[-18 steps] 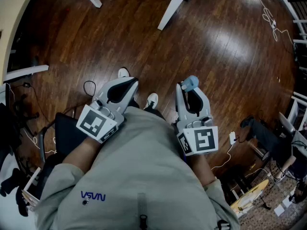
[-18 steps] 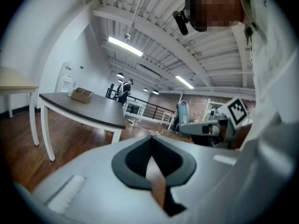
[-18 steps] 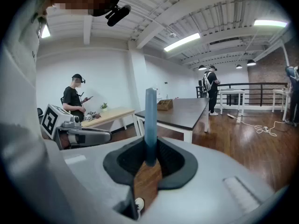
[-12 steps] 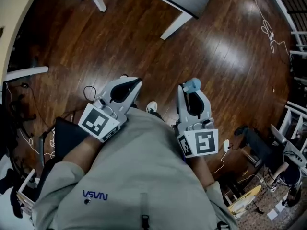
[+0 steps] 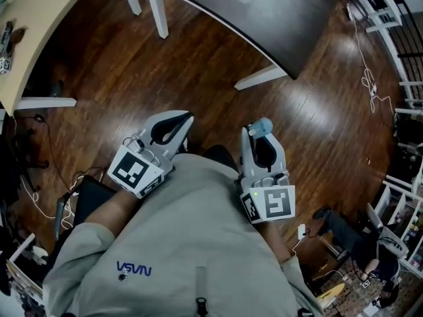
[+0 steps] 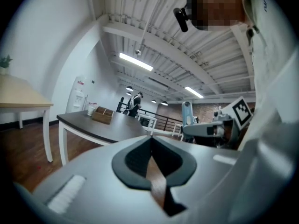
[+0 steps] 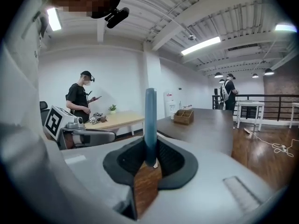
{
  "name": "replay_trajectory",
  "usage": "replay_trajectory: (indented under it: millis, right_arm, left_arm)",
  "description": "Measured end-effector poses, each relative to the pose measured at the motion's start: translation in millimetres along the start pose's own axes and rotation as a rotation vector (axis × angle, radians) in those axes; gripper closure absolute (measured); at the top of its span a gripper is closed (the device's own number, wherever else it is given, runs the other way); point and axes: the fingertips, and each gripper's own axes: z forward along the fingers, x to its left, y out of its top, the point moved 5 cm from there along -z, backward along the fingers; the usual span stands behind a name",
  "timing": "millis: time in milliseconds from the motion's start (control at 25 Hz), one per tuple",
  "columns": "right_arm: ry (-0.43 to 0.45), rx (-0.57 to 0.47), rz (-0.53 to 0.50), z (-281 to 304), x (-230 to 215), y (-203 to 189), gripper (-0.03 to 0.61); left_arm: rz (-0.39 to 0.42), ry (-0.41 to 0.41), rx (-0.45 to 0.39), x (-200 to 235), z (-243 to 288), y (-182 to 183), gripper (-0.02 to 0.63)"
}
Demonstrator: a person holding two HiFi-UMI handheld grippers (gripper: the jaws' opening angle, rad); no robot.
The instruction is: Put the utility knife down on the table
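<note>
The blue utility knife (image 7: 150, 125) stands upright between the pads of my right gripper (image 7: 150, 164), which is shut on its lower end. In the head view the knife (image 5: 262, 127) shows as a blue tip at the front of the right gripper (image 5: 254, 132), held over the wooden floor in front of the person's body. My left gripper (image 5: 188, 118) is beside it on the left, level, with its jaws (image 6: 150, 146) together and nothing between them. The dark table (image 5: 264, 12) lies ahead, its top bare at this near end. From the left gripper view the knife (image 6: 187, 112) sticks up from the right gripper.
A light wooden table (image 5: 39, 25) stands at the far left with small items on it. A wooden box (image 7: 183, 116) and a cup sit far along the dark table. One person (image 7: 82, 101) stands by the light table, another by the railing. Cables lie on the floor (image 5: 370, 78).
The head view has swung forward: the dark table and the light table have come into view at the top. Both grippers keep their places before the body, the knife still held.
</note>
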Motion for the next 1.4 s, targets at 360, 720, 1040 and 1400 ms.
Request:
replay_trajectory:
  millis: [360,720,1040,1400]
  right_arm:
    - [0.075,0.001,0.007,52.1,-12.4,11.2,0.512]
    - [0.188,0.000,0.041,136.6,-59.6,22.0,0.512]
    - [0.263,-0.018,0.071,208.5,-113.5,41.6,0.512]
    - [0.169,-0.037,0.096,230.7,-200.3,50.8,0.512]
  left_arm:
    - [-0.006,0.099,0.009,36.0,7.4,7.4,0.612]
    - [0.008,0.207,0.040,90.5,62.1,24.9,0.612]
    - [0.072,0.254,0.078,131.6,128.1,55.9,0.612]
    - [0.138,0.174,0.096,136.7,217.1,78.7,0.612]
